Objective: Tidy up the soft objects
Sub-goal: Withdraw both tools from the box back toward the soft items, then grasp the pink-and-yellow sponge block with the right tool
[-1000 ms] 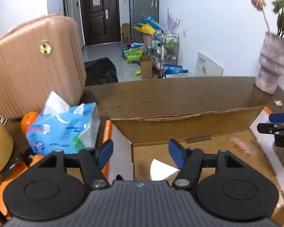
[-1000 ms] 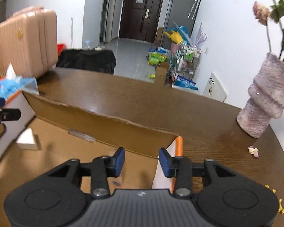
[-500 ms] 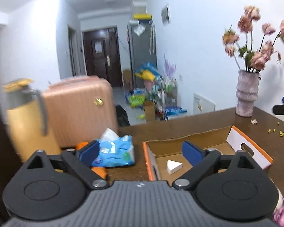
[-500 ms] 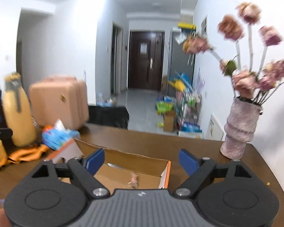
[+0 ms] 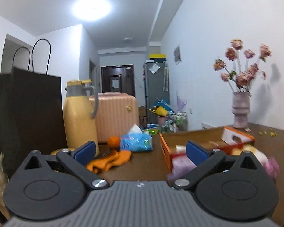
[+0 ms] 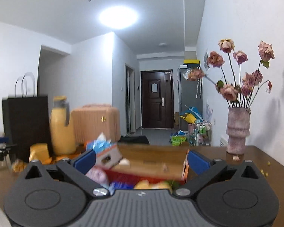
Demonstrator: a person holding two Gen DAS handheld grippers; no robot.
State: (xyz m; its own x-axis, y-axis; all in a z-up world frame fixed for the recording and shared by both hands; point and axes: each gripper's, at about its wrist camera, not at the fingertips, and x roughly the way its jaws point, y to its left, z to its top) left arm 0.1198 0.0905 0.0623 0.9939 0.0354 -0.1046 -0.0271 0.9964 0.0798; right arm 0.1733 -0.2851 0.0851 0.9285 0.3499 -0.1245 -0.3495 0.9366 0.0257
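Hand-held grippers, 2, left (image 5: 140,151) and right (image 6: 141,160), gape wide and empty before 1 cardboard box (image 6: 153,156)

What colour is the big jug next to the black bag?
Yellow, with a grey handle; the jug shows best in the left wrist view.

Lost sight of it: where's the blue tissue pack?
Left wrist view, centre: the blue tissue pack lies on the table between the orange fruit and the cardboard box.

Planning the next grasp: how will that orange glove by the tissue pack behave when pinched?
The orange glove lies crumpled and flat on the table, so it is probably floppy and will drape. It looks rubbery, so likely grippy and light. Unlikely to roll.
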